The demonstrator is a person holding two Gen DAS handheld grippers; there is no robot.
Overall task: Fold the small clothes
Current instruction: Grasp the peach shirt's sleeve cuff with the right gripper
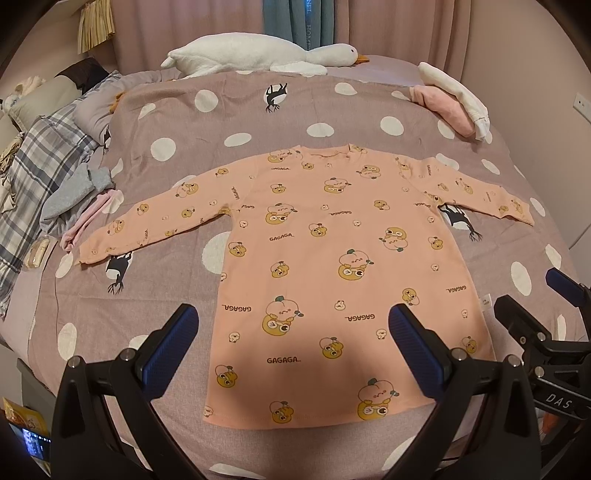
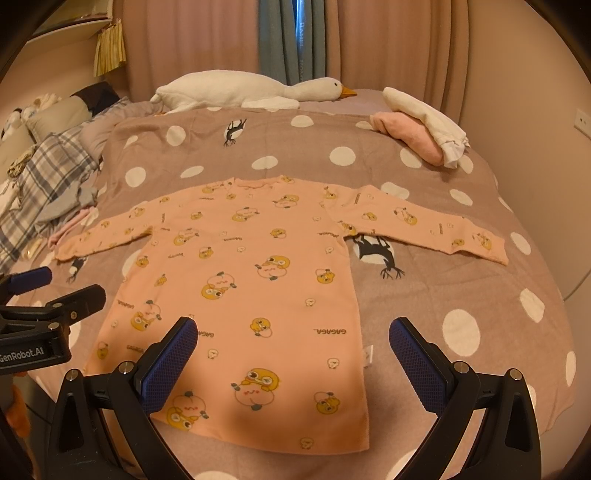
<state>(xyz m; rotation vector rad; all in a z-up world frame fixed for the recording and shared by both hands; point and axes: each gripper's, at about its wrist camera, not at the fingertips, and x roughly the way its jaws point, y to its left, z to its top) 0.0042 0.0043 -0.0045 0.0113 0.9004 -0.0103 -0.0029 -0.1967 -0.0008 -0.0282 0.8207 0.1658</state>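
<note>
Pink curtains (image 1: pixel 192 33) hang behind a bed whose mauve bedspread (image 1: pixel 177 288) carries white dots and black animal prints. Seen from the left wrist, the left gripper (image 1: pixel 293 325) has its blue-padded fingers (image 1: pixel 173 343) spread wide and empty, raised above the cover. Straight ahead of it, between and beyond the fingers, a small pink long-sleeved shirt (image 1: pixel 332 243) with cartoon prints lies flat, sleeves stretched to both sides, hem nearest the gripper. To its right the other tool, the right gripper (image 1: pixel 535 291), shows in part. Far ahead a white plush goose (image 1: pixel 258 55) lies across the bed; ahead and to the right sits a stack of folded clothes (image 1: pixel 454 99); to the left is a rumpled plaid blanket (image 1: pixel 40 166).

From the right wrist, the right gripper (image 2: pixel 293 328) is likewise wide apart and holds nothing. The shirt (image 2: pixel 258 266) lies ahead, its body mostly ahead and left of centre, its right edge between the fingers. The left gripper (image 2: pixel 62 291) shows at the left edge. The goose (image 2: pixel 240 88) and the folded clothes (image 2: pixel 421 125) lie far ahead.
</note>
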